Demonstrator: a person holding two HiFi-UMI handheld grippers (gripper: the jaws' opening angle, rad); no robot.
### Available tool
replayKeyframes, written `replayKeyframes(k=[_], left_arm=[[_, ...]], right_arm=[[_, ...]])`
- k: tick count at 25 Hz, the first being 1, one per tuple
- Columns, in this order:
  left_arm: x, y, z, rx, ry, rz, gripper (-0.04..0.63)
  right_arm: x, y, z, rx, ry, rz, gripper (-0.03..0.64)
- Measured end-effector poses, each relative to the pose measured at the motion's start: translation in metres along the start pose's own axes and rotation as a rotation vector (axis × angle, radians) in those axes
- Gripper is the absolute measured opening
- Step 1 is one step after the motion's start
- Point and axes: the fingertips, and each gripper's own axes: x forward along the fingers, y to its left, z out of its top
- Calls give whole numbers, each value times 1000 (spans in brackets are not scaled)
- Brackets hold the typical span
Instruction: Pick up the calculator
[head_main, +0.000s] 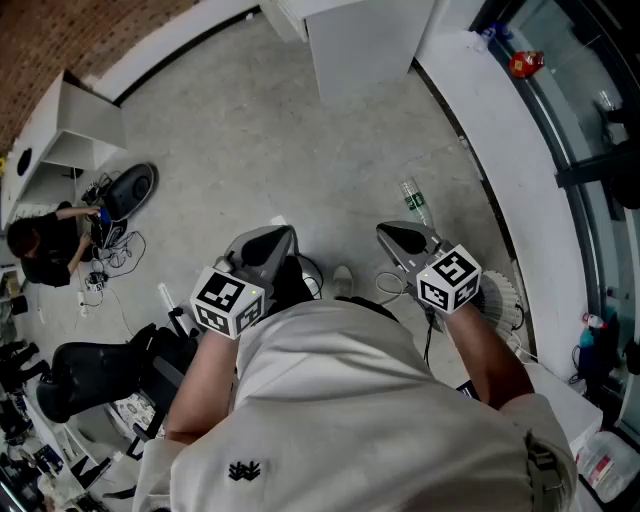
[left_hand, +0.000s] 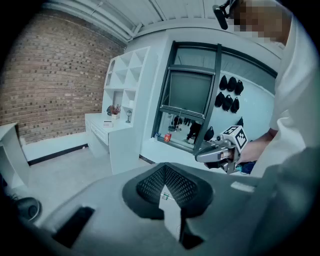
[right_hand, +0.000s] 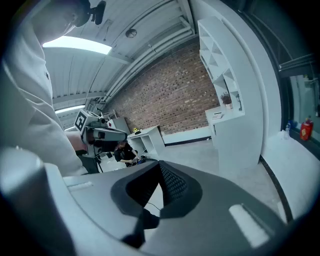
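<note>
Three views, and the calculator can't be placed from any of them, so its spot is left unsaid. Closest in, the left gripper is held out in front of a white shirt, tipped a bit downward. Its jaws are seen pressed together in the left gripper view with nothing caught between them (only grey floor shows past the pads). The right gripper is held just beside it at about the same height, and its jaws are likewise closed up and empty in its own view. Each gripper is picked up in the other's camera too, marker cube and all. Below them a concrete floor is seen, and a clear plastic bottle shows just past the right gripper's tip in the head view. Further left, a person is crouched by a tangle of cables and a round dark device. A black office chair is parked near the bottom corner. A white ledge is run along the window on the right with a red object on it, and a brick wall is seen beside white shelving.
</note>
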Motion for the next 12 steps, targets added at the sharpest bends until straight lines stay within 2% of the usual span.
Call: replayKeyframes(k=[7, 12], left_arm=[[19, 37, 18, 13, -14, -39, 3], [37, 83, 34, 1, -29, -90, 3]], right_arm=[[31, -21, 20, -6, 0, -33, 11], [64, -39, 41, 0, 21, -77, 9]])
